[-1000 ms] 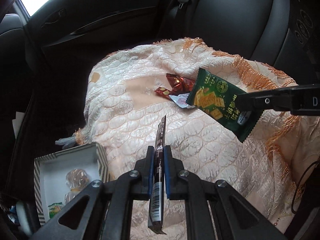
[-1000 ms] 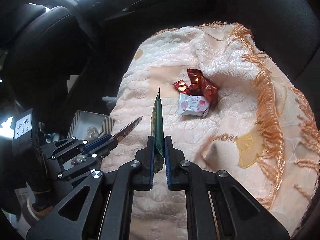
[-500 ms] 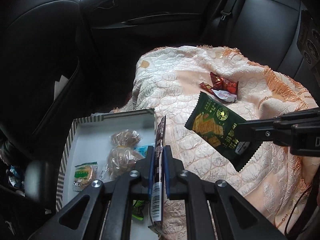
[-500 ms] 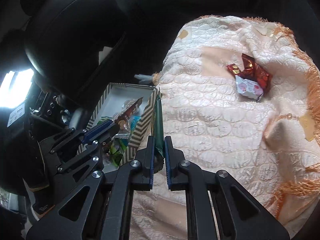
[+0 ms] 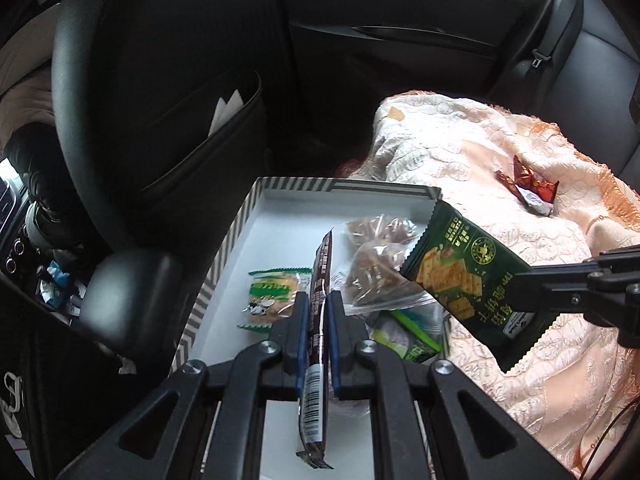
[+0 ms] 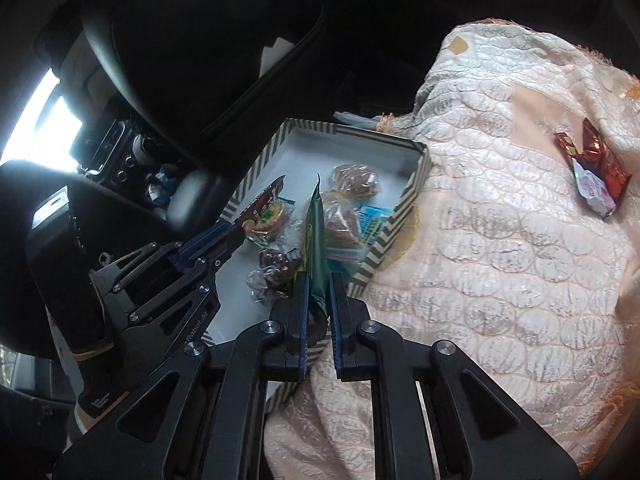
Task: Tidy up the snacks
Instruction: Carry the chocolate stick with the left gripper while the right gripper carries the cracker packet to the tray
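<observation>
My left gripper (image 5: 319, 300) is shut on a dark brown snack bar (image 5: 320, 280), held edge-on above the striped box (image 5: 340, 189). The same left gripper (image 6: 236, 232) shows in the right wrist view, over the box's left side. My right gripper (image 6: 319, 280) is shut on a dark green cracker packet (image 6: 314, 232), also edge-on, over the box's right rim (image 6: 404, 204). In the left wrist view that green packet (image 5: 468, 280) hangs flat-faced from the right gripper (image 5: 520, 292) above the box's right part. The box holds several wrapped snacks, among them a green-and-white biscuit pack (image 5: 272, 294) and clear-bagged cakes (image 5: 372, 268).
A cream quilted blanket (image 6: 500, 240) with orange fringe covers the back seat, with red-wrapped sweets (image 6: 592, 160) and a small white pack (image 6: 594, 190) on it. A black front seatback (image 5: 160, 80) with a pocket rises left of the box. The dark car door (image 5: 400, 32) lies beyond.
Both grippers have swung left from over the blanket to above the striped box, each still gripping its packet. The box now fills the middle of both views.
</observation>
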The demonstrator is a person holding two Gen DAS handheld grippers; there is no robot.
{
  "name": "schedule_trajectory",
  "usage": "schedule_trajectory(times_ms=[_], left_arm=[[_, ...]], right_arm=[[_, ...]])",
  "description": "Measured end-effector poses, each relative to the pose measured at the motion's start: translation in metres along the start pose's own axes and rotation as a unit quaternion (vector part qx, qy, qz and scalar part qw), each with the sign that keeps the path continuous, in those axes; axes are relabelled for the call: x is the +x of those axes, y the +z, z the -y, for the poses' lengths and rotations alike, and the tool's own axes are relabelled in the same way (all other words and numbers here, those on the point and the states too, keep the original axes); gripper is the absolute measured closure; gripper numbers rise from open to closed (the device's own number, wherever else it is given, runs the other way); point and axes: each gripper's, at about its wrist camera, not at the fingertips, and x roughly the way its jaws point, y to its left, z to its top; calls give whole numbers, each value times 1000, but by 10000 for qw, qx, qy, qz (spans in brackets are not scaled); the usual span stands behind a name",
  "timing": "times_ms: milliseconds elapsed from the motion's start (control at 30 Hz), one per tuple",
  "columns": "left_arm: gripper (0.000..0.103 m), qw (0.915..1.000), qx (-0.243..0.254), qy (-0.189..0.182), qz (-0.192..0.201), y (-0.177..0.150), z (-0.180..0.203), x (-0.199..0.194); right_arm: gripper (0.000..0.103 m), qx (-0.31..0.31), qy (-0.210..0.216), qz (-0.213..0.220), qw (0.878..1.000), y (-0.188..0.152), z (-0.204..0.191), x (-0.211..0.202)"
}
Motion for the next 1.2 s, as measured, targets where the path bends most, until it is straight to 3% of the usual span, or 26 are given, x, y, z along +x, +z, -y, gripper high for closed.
schedule_trajectory(times_ms=[400, 500, 1200], left_arm=[[92, 9965, -670, 348, -351, -23, -43, 16], [92, 9959, -670, 429, -439, -25, -43, 22], [92, 9955, -552, 400, -659, -27, -35, 46]], right_arm=[[95, -151, 151, -282, 9994, 4, -37, 46], [95, -69, 272, -335, 9990, 3, -37, 53], [95, 320, 3, -301, 9990, 27, -21, 84]])
